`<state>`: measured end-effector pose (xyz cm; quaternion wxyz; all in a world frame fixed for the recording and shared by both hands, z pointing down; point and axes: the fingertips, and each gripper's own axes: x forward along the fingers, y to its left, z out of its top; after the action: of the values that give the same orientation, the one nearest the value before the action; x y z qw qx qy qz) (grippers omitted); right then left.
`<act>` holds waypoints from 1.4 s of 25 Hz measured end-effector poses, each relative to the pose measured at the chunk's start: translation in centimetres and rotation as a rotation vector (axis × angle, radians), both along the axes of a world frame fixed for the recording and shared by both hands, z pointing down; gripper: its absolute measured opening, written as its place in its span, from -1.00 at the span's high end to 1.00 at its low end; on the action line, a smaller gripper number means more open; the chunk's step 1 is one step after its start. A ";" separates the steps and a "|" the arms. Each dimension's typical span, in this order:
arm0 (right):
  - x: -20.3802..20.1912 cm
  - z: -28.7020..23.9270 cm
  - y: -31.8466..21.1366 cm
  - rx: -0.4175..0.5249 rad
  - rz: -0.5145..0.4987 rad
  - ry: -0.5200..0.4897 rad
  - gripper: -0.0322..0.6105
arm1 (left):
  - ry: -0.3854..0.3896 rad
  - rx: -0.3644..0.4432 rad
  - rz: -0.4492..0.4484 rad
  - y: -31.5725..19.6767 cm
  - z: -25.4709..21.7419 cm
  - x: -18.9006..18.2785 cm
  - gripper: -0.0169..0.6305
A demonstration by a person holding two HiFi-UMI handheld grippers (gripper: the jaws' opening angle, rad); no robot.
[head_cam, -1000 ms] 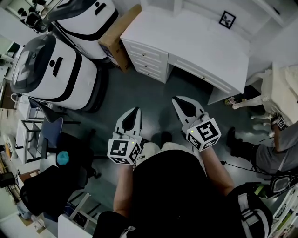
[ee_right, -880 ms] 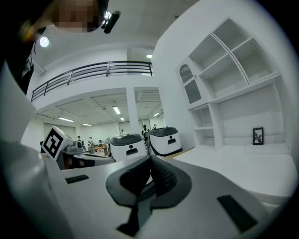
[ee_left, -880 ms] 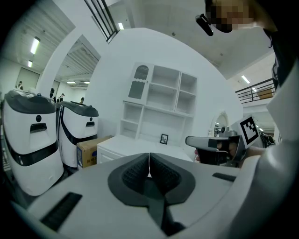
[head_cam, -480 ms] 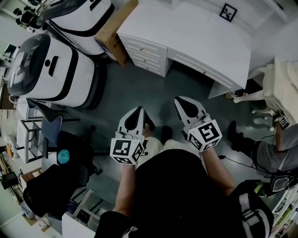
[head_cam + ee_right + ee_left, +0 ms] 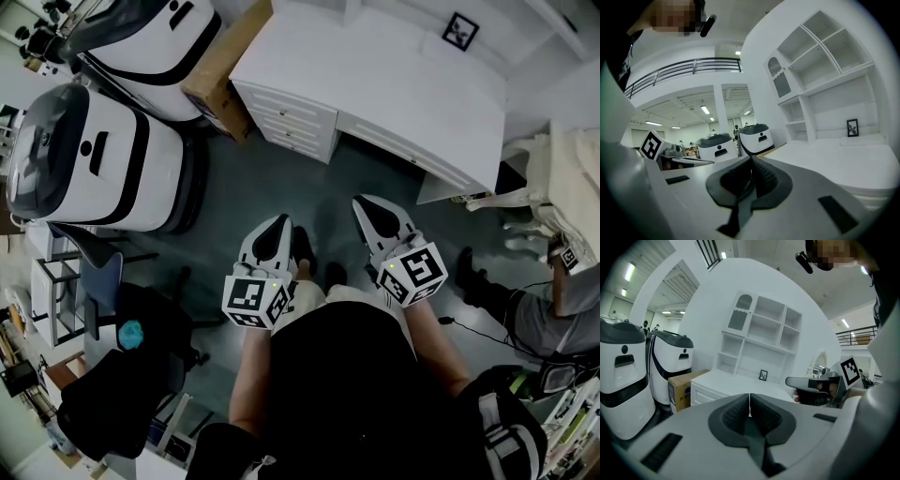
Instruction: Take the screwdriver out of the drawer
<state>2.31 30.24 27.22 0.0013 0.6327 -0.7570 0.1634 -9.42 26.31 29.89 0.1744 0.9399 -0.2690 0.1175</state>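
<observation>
The white desk [image 5: 394,75] stands ahead across the dark floor. A stack of shut drawers [image 5: 286,117] is at its left, and a shut long drawer [image 5: 403,142] lies under the top. No screwdriver shows in any view. My left gripper [image 5: 278,222] and right gripper [image 5: 363,202] are held side by side over the floor, well short of the desk, both pointing at it. Both are shut with nothing between the jaws, as the left gripper [image 5: 749,401] and right gripper [image 5: 751,164] show in their own views.
Two large white-and-black machines [image 5: 84,159] [image 5: 159,37] stand left of the desk, with a cardboard box [image 5: 216,80] against the drawer stack. A small picture frame [image 5: 458,33] sits on the desktop. A seated person [image 5: 553,309] is at the right, a dark chair [image 5: 122,375] at lower left.
Both grippers have come a little closer to the desk, and the view has shifted with them. Their jaws stay shut.
</observation>
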 end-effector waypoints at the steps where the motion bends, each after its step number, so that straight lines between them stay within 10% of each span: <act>1: 0.2 -0.2 -1.0 0.000 0.005 0.000 0.84 | 0.000 -0.001 0.006 -1.0 -0.1 0.1 0.88; 35: 0.7 1.0 -16.7 -0.071 0.049 -0.002 0.84 | -0.005 -0.104 0.115 -18.7 5.1 3.5 0.88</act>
<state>3.00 13.52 28.21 0.0191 0.6503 -0.7351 0.1907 -5.94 7.60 34.98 0.2153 0.9432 -0.2084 0.1434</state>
